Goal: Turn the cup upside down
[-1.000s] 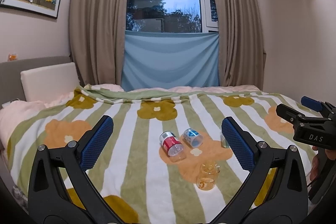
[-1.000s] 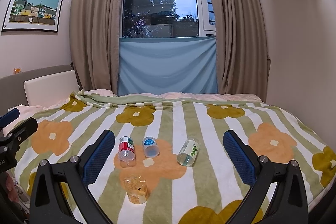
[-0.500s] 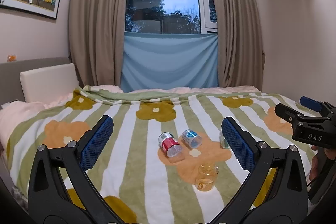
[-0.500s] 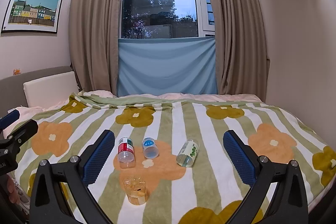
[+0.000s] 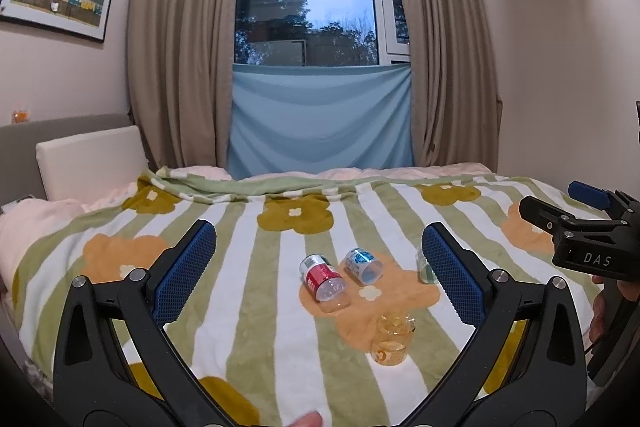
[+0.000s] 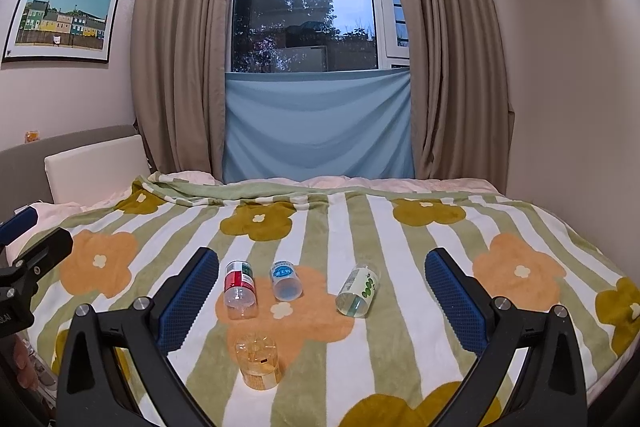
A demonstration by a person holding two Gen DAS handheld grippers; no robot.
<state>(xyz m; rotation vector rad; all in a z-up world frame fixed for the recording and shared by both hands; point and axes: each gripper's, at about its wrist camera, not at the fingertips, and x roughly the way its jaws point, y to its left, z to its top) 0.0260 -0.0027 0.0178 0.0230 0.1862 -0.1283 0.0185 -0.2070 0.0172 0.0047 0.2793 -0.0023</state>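
Note:
Several small clear cups lie on a flowered, striped blanket [image 5: 260, 307] on a bed. An amber-tinted cup [image 5: 391, 339] [image 6: 258, 361] stands nearest to me. A red-labelled cup [image 5: 323, 283] [image 6: 239, 289], a blue-labelled cup [image 5: 363, 266] [image 6: 285, 280] and a green-labelled cup [image 6: 358, 291] lie on their sides; in the left wrist view the green one [image 5: 425, 265] is partly hidden by a finger. My left gripper [image 5: 318, 275] is open and empty above the cups. My right gripper [image 6: 322, 301] is open and empty above them.
A white pillow [image 5: 92, 163] and grey headboard stand at the left. A curtained window with a blue cloth [image 6: 320, 127] is behind the bed. A wall is at the right. Each gripper shows at the edge of the other's view [image 5: 580, 231] [image 6: 28, 259].
Both grippers have shifted slightly; the cups sit a little lower and nearer the centre in the views. Nothing on the blanket has moved.

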